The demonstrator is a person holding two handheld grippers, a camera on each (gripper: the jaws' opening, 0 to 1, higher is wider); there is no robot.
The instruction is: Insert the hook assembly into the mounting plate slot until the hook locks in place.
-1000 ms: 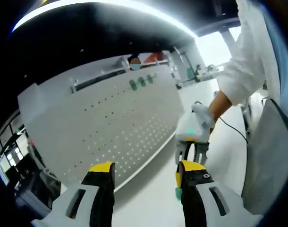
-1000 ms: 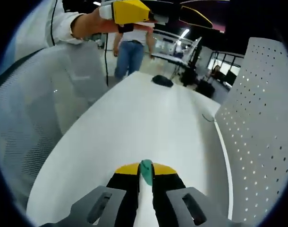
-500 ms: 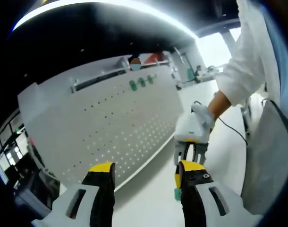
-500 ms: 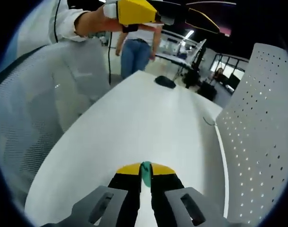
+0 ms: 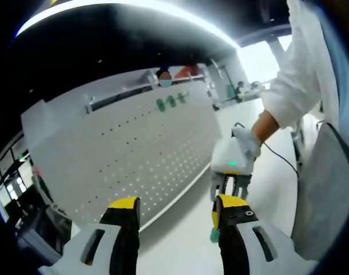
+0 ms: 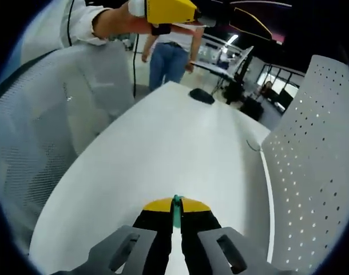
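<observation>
Hook assembly (image 6: 176,213): teal piece pinched edge-on between the yellow tips of the right claw (image 6: 175,207), sticking up a little above them, over the white bench (image 6: 180,143). From the left gripper view the same claw (image 5: 230,189) points down toward the bench, a teal bit visible just below it, a person's hand (image 5: 246,140) and white sleeve (image 5: 297,74) above.

Left claw (image 5: 175,207): jaws spread wide, nothing between them, held above the bench and facing the mounting plate (image 5: 134,149). In the right gripper view it appears as a yellow body (image 6: 166,10) high above the bench's far end.

Mounting plate: white perforated panel standing upright along the bench's edge; in the right gripper view it rises just beside the hook assembly's side of the bench (image 6: 317,149). Three teal hooks (image 5: 171,101) already sit in a row near the plate's top edge.

Beyond the plate: mesh chair back (image 6: 37,149) on the opposite side of the bench, a dark object (image 6: 202,96) on the bench's far end, a person in jeans (image 6: 169,54) standing past it.
</observation>
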